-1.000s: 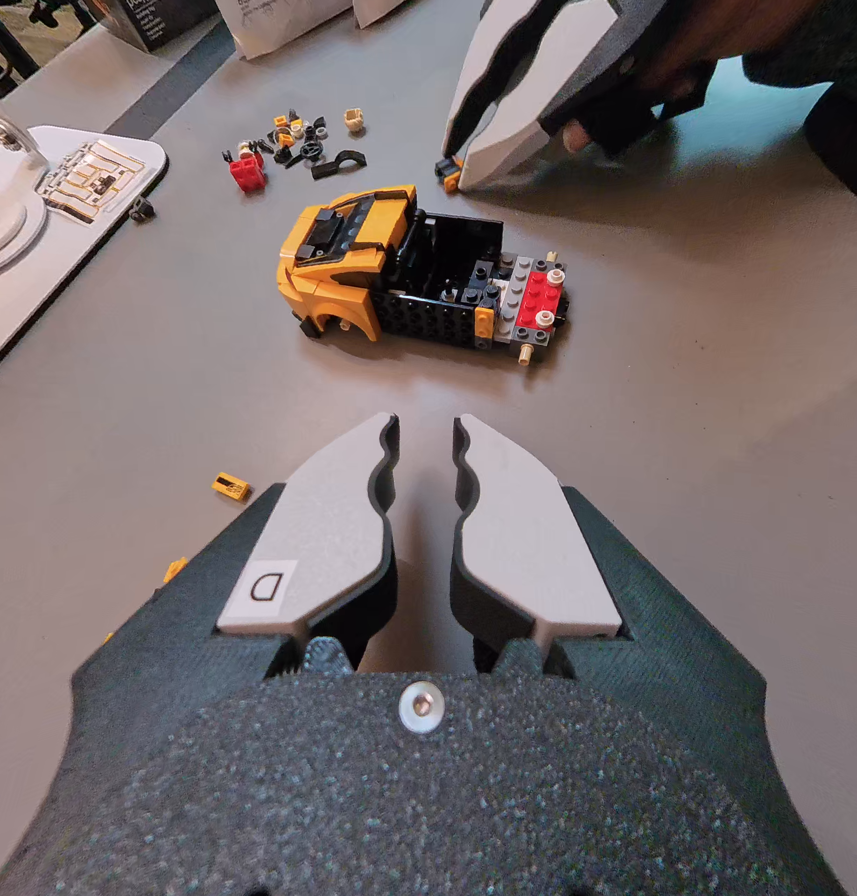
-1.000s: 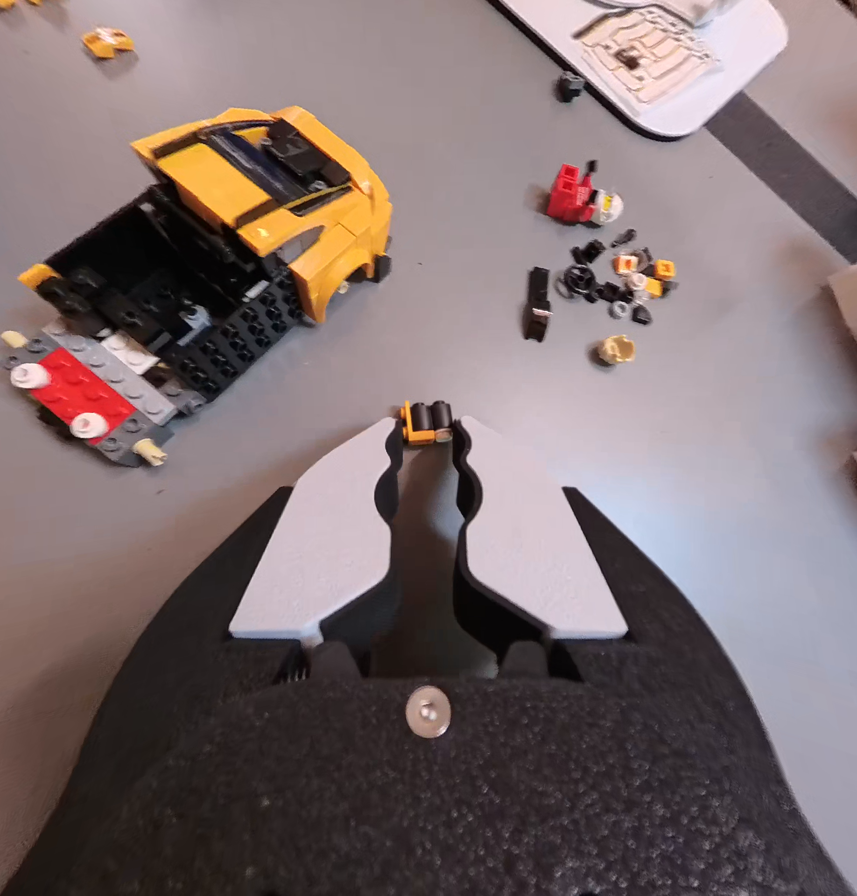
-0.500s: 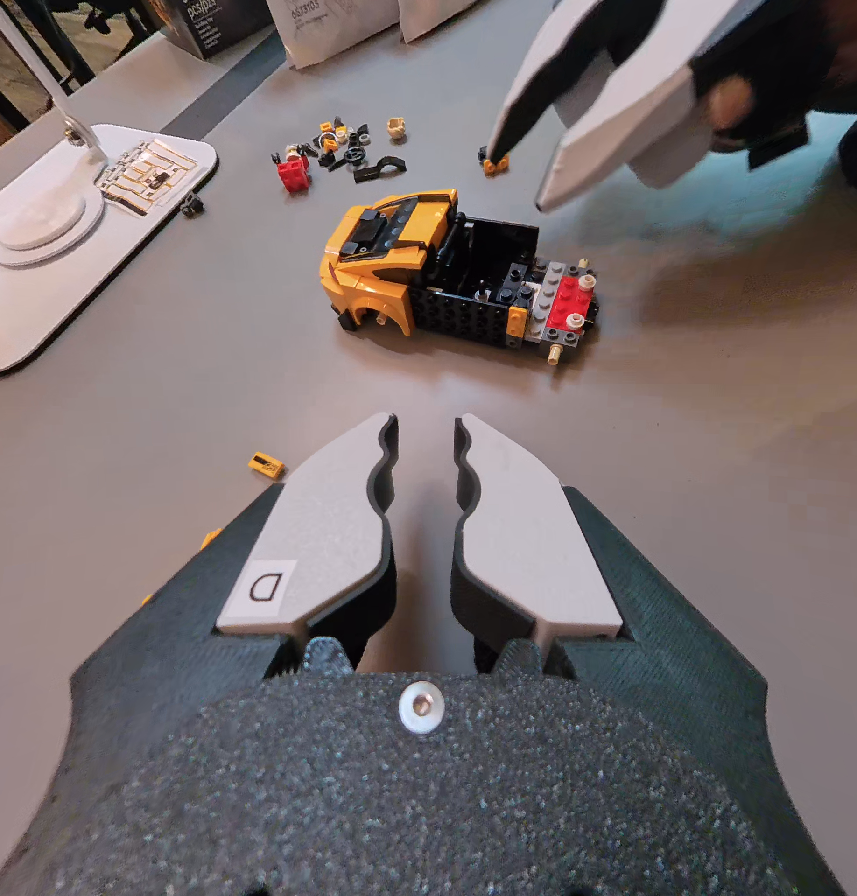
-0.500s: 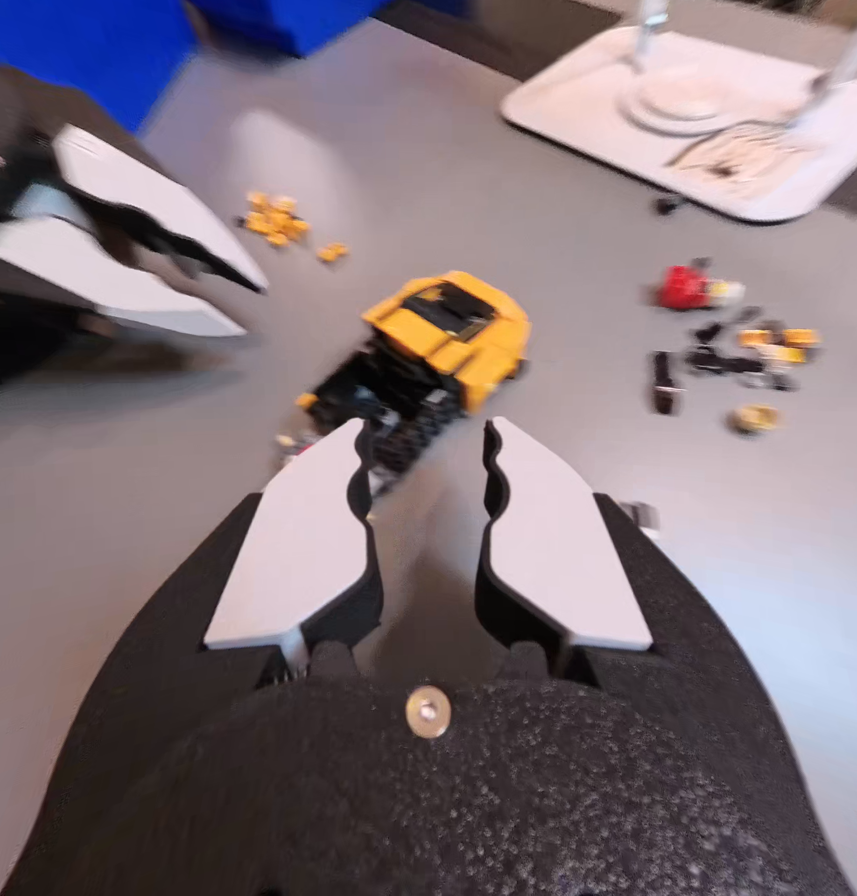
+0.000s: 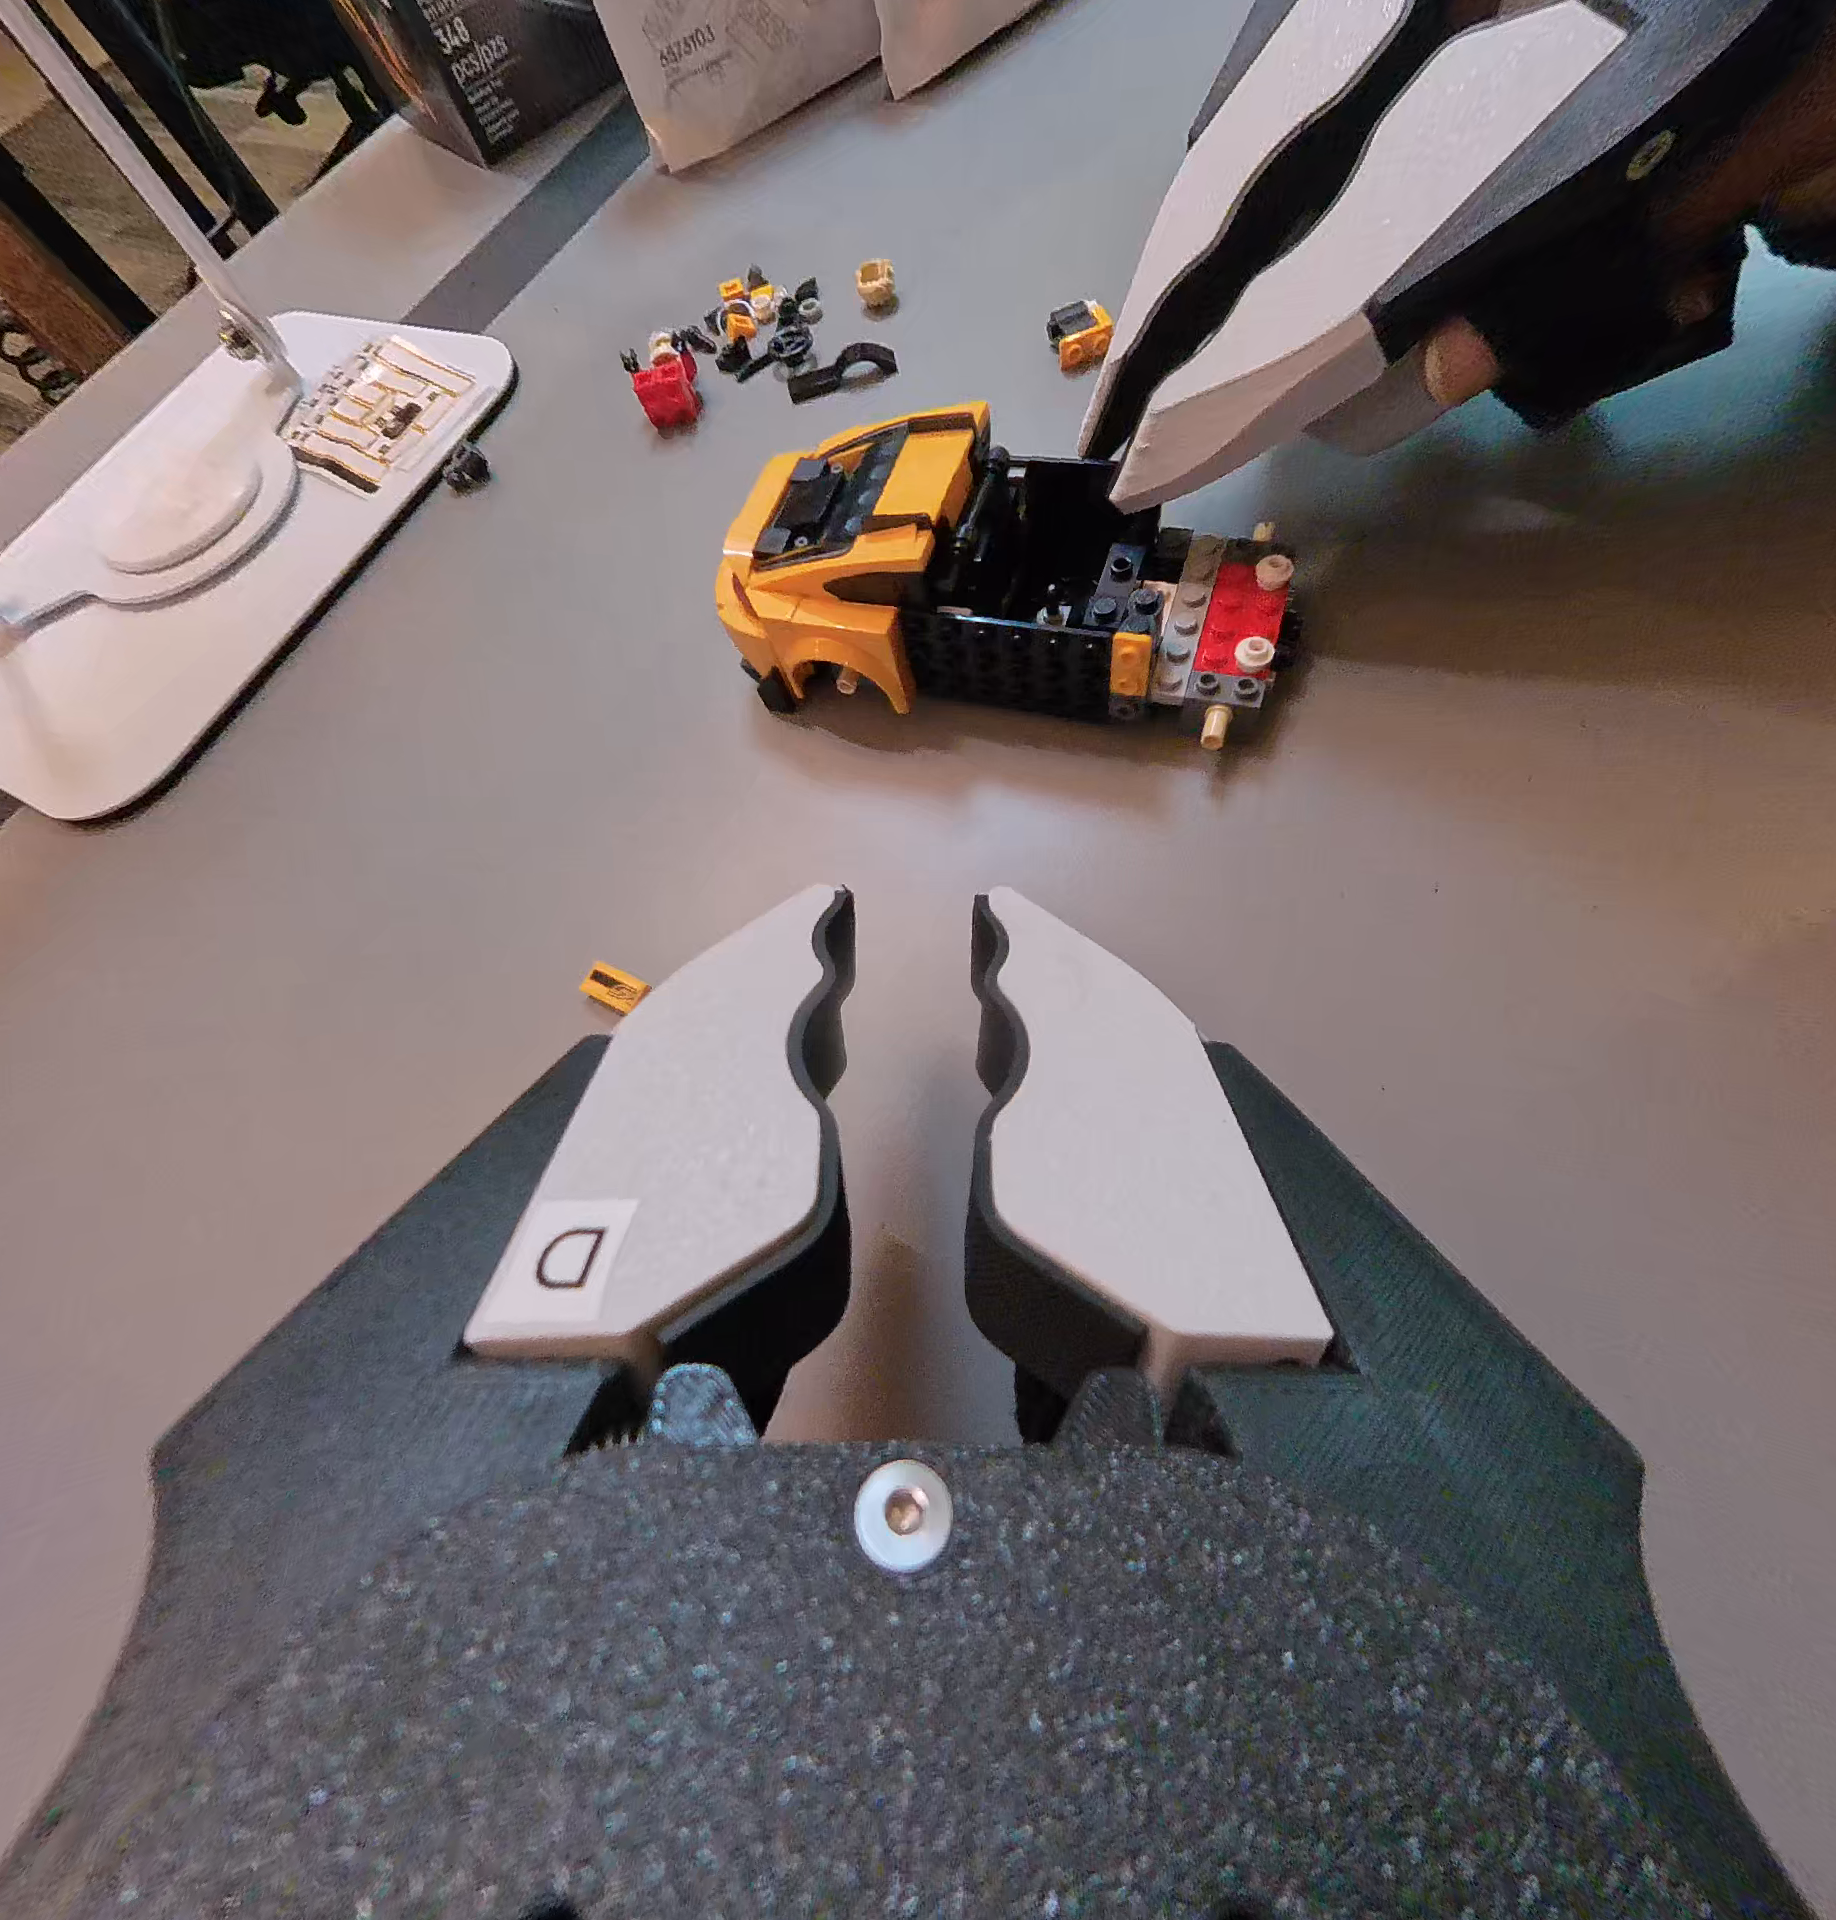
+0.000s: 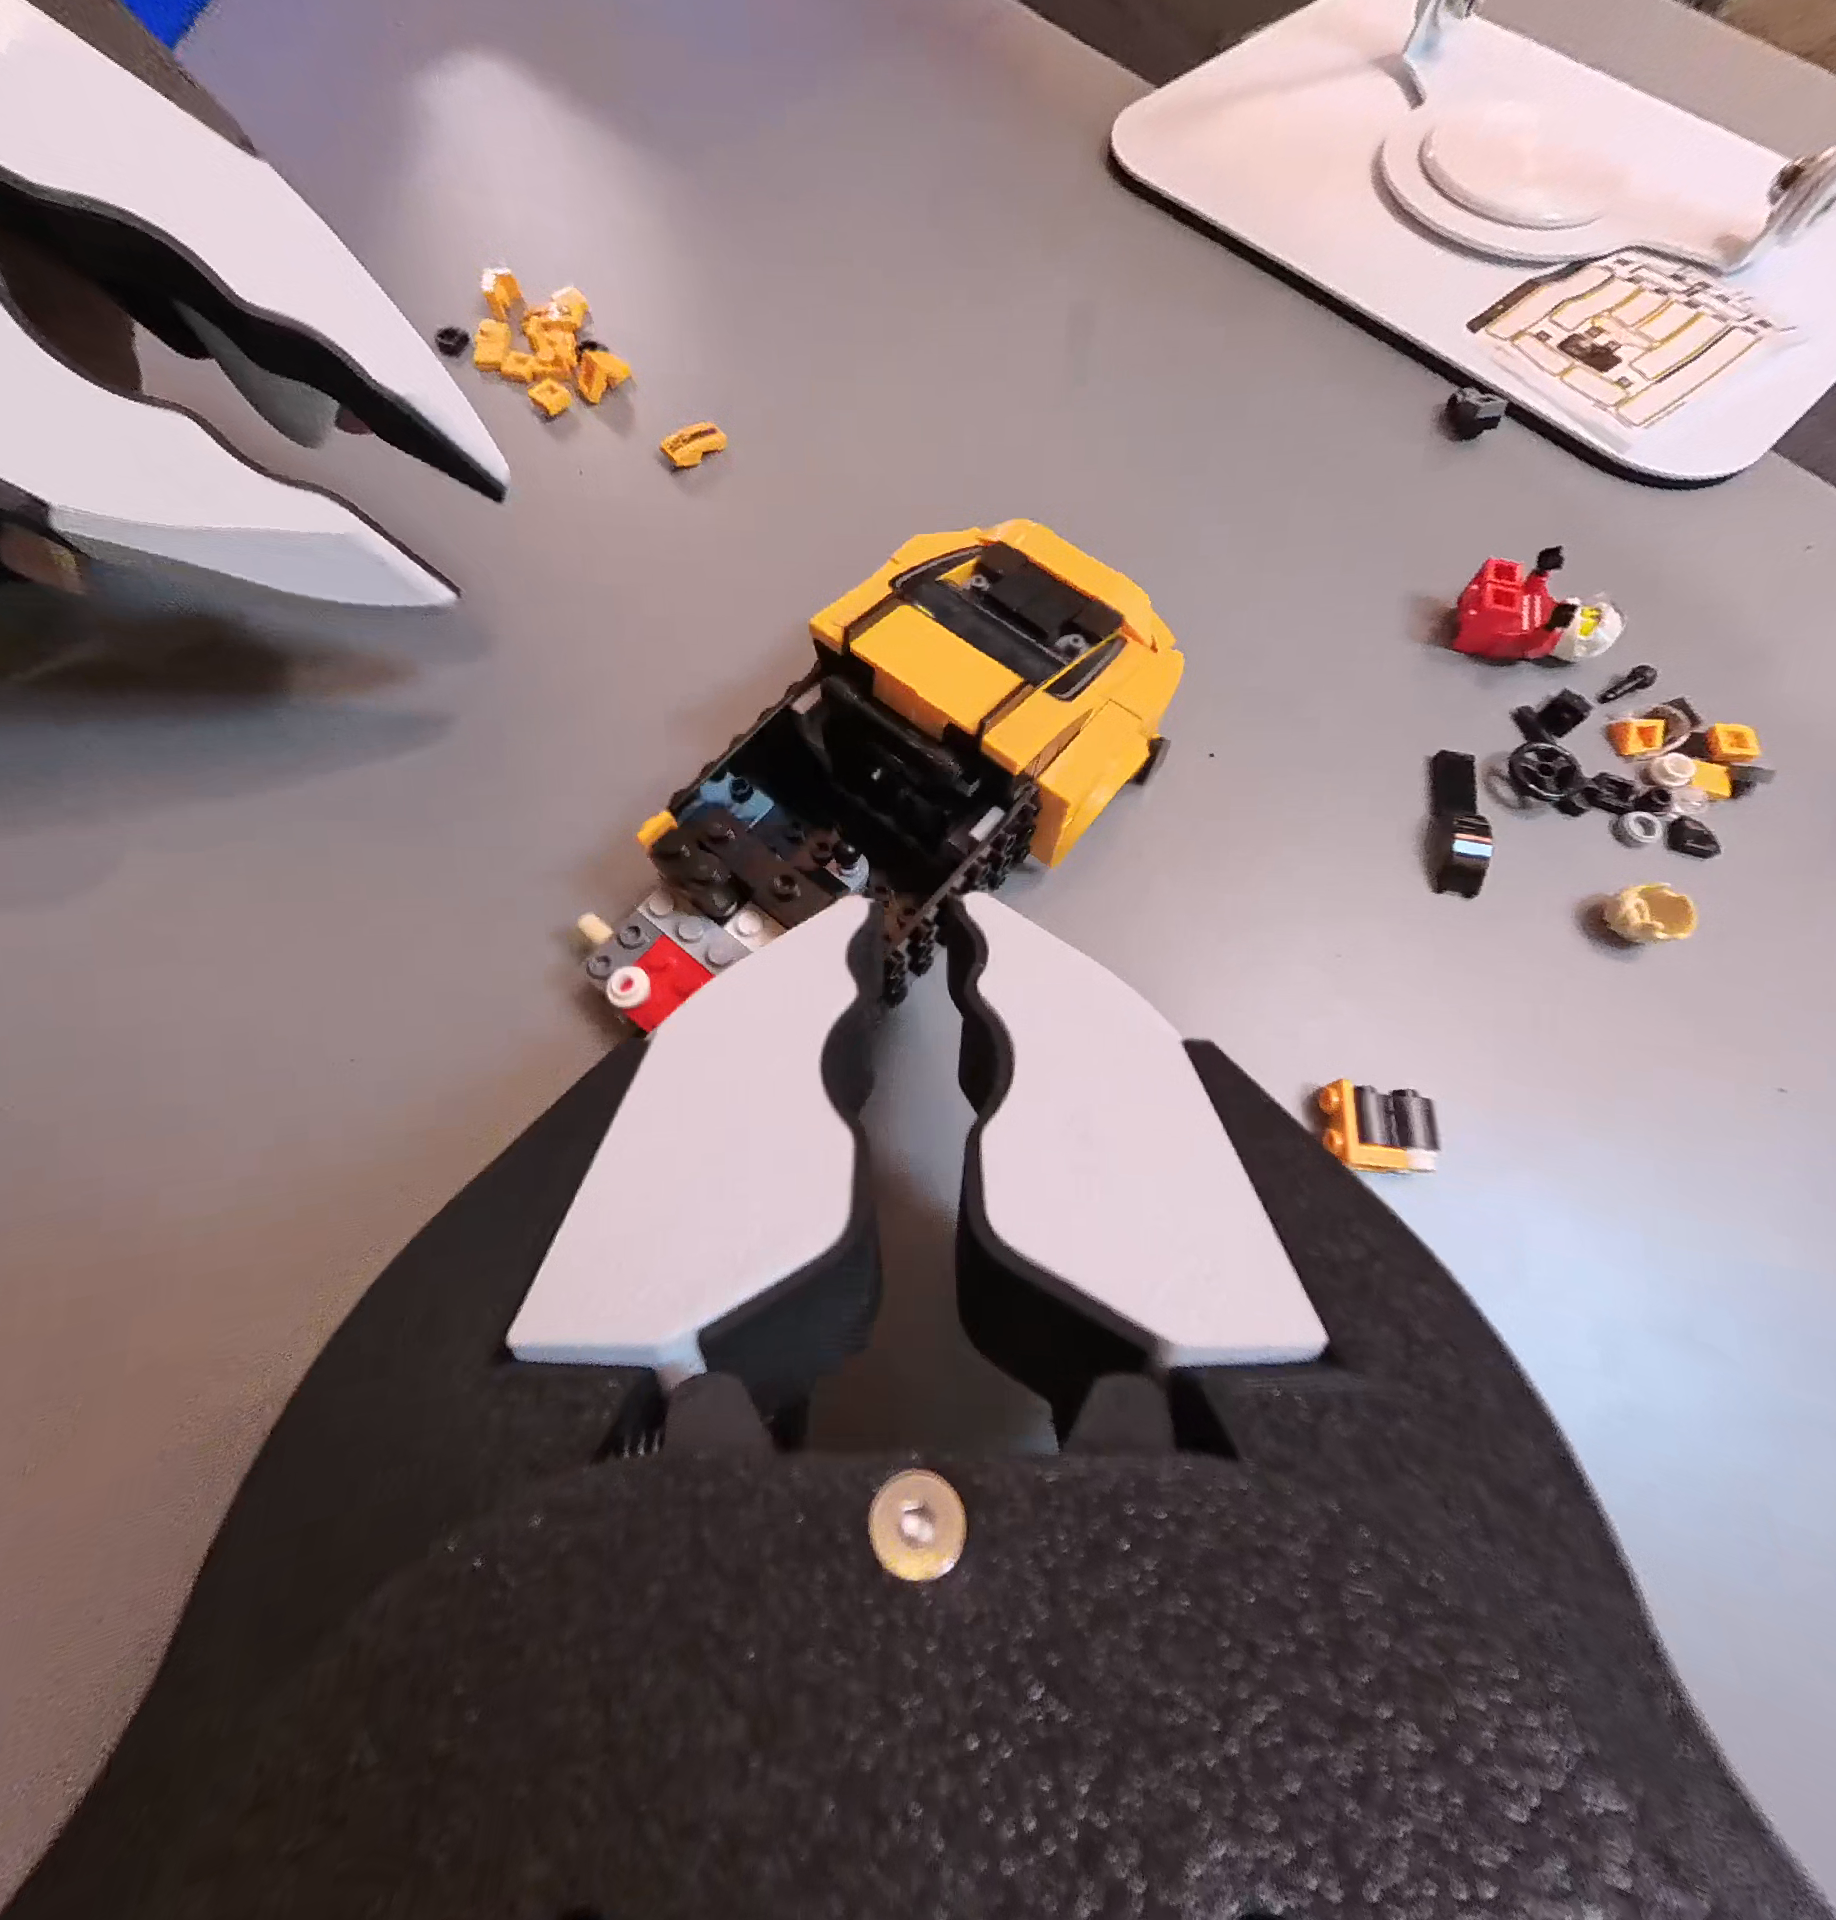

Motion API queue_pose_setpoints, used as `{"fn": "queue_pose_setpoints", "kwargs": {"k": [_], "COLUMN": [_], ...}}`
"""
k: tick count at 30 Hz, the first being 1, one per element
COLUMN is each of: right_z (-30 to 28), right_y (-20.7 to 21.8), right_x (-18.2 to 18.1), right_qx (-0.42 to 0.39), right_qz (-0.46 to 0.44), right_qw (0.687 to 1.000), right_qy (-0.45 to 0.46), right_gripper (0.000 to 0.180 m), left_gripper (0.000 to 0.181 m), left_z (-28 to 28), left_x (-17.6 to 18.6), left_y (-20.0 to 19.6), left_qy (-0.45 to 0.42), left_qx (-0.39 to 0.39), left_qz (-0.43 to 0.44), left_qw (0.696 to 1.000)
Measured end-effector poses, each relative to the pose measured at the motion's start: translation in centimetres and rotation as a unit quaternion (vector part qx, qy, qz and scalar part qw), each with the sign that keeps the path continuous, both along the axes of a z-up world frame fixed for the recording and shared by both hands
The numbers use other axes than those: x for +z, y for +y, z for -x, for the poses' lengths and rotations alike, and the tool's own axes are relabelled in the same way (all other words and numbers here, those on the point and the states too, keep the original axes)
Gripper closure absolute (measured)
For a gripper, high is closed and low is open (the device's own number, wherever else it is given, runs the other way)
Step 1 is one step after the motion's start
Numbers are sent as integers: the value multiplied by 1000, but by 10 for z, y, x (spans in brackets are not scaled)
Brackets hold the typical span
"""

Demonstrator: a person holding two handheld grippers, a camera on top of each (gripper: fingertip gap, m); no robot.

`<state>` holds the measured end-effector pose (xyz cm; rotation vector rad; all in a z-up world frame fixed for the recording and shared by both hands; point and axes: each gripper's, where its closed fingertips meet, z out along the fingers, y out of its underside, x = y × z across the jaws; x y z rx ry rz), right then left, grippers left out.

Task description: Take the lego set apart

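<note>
The left claw (image 5: 912, 914) hovers over bare grey counter (image 5: 1465, 1039) with its fingers spread and nothing between them, a small yellow tile (image 5: 615, 985) lying just beside it. Farther on, mid-counter, sits the half-stripped yellow and black lego car (image 5: 955, 582), its red and grey rear plate (image 5: 1231, 618) exposed. The right claw (image 6: 909, 914) reaches down at the car's black side wall (image 6: 909, 940), fingers slightly apart at either side of it; whether they grip it cannot be told. A yellow and black chunk (image 6: 1379, 1127) lies near, beyond it a scatter of small loose parts (image 6: 1620, 769) and a red piece (image 6: 1506, 621); a white stand base (image 5: 166, 561) sits toward the counter's far edge
</note>
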<state>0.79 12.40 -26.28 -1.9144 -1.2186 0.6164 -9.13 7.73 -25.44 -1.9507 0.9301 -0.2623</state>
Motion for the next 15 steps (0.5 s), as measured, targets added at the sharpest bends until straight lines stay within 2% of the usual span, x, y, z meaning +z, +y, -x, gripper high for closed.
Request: {"fn": "queue_pose_setpoints", "kwargs": {"k": [9, 15], "right_z": [-14, -15], "right_y": [22, 24], "right_x": [0, 0], "right_qx": [-45, -47], "right_qz": [-45, -45], "right_qw": [998, 998], "right_qy": [-15, -9], "right_gripper": [176, 176], "left_gripper": [161, 161], "left_z": [9, 13], "left_x": [21, 29], "left_y": [4, 4], "left_qy": [-36, -40], "left_qx": [28, 36], "left_qz": [-35, -52], "left_qw": [998, 997]}}
